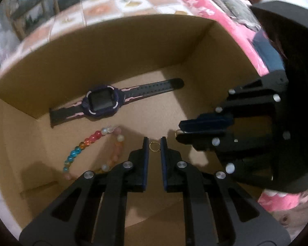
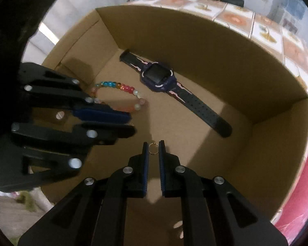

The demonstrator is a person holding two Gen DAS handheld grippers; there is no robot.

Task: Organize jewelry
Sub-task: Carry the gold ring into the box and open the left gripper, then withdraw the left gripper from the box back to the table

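Both grippers, left and right, hovered over the cardboard box, narrow fingers each pinching a small gold ring. A slack pinch could drop either beside the watch.

no text, label, brand or number can be read in either view. the watch screen is dark and blank. the pink cloth carries pale marks, too blurred to read as letters. the tiled cloth shows only pictures, no legible words. the cardboard box walls are plain.
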